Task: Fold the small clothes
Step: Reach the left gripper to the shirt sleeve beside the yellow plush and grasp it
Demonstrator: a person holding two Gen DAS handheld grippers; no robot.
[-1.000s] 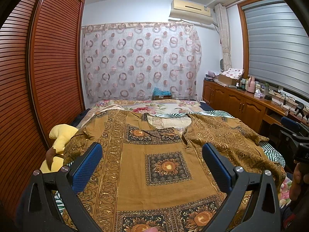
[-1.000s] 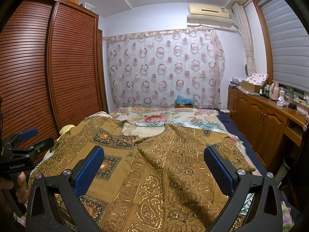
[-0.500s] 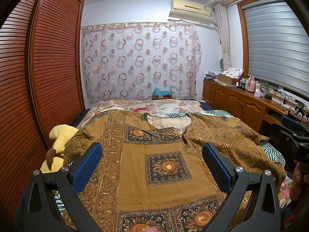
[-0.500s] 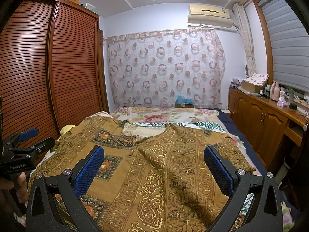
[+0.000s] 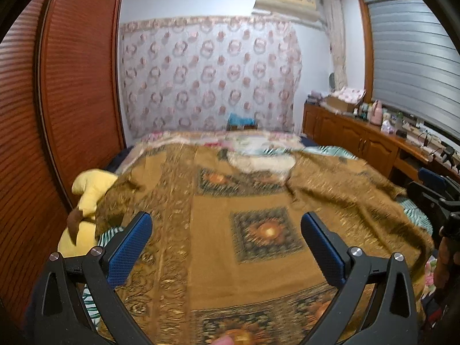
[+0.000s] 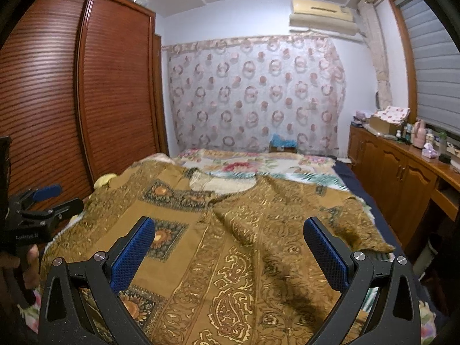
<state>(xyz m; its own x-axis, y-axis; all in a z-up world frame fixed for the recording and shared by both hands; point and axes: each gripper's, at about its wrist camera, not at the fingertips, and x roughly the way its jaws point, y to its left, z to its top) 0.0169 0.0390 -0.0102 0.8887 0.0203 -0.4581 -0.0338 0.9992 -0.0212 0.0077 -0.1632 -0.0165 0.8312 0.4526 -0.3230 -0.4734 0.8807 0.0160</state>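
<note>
The brown patterned garment [image 6: 230, 244] is spread flat on the bed [image 6: 258, 166], unfolded. Both the left hand-held gripper [image 5: 227, 247] and the right hand-held gripper [image 6: 230, 250] are held wide open above it, gripping nothing. An edge must next be pinched. Compared with earlier, the left view is blurred and lowered.

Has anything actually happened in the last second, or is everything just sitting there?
Little has changed. The left gripper has begun to move, since its picture is now blurred, and the right gripper has shifted only slightly. Both are open as before, holding nothing. The brown patterned garment lies spread on the bed, unfolded as before.
</note>
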